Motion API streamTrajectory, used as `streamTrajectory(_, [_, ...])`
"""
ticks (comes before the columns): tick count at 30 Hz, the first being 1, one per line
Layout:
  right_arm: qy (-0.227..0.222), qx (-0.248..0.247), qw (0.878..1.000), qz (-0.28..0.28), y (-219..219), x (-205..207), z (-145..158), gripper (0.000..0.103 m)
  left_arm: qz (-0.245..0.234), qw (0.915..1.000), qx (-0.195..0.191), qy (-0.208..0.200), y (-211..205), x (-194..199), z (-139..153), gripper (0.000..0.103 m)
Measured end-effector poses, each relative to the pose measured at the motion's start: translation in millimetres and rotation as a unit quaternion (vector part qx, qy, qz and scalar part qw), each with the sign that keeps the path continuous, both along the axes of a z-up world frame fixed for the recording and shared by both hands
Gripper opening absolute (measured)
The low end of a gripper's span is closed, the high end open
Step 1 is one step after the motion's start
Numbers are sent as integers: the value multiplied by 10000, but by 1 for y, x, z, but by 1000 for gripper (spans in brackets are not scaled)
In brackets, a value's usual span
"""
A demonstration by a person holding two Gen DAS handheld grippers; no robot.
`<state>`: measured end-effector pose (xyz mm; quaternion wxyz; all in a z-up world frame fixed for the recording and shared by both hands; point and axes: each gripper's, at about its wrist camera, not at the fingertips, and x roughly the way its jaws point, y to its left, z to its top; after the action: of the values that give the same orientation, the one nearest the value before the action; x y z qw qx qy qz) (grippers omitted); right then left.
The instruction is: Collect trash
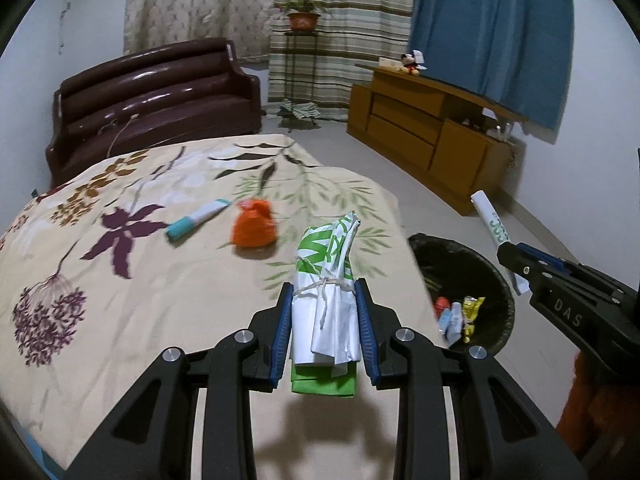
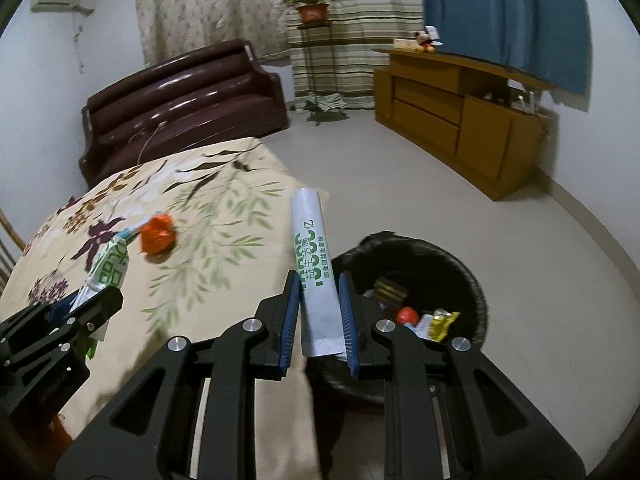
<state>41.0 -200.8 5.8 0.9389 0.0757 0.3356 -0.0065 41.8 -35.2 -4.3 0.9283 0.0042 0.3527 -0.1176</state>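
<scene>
Two pieces of trash in hand, one per claw: left gripper (image 1: 324, 320) clenched on a green-and-white folded bag (image 1: 326, 292) tied with string, right gripper (image 2: 320, 316) clenched on a pale printed tube wrapper (image 2: 314, 276). Carrying step, by the look of it, with both loads lifted off the flowered bedspread (image 1: 160, 280) and headed for the black bin (image 2: 472, 280) on the floor just beside the bed's corner. Next: bring each claw over the bin's mouth, then let go, minding that the long wrapper clears the rim. Already inside: a few bright wrappers and something red. Not yet collected, on the bedspread: a crumpled orange wad (image 1: 252, 226) and a teal-capped white tube (image 1: 196, 220) near it. Nothing between claws and bin, though the two grippers sit close and could crowd each other.
</scene>
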Motion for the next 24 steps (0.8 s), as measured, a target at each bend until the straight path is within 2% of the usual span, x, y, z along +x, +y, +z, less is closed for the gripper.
streamTrajectory(9, [61,91,9988,-472,-50,-1,-12,20,-360,9993,87,-45,-47,9,-5,31])
streamTrajectory(24, [213,100,9972,-715,-81,10,-37,20,-633,9976,258,54,-105,35,-21,31])
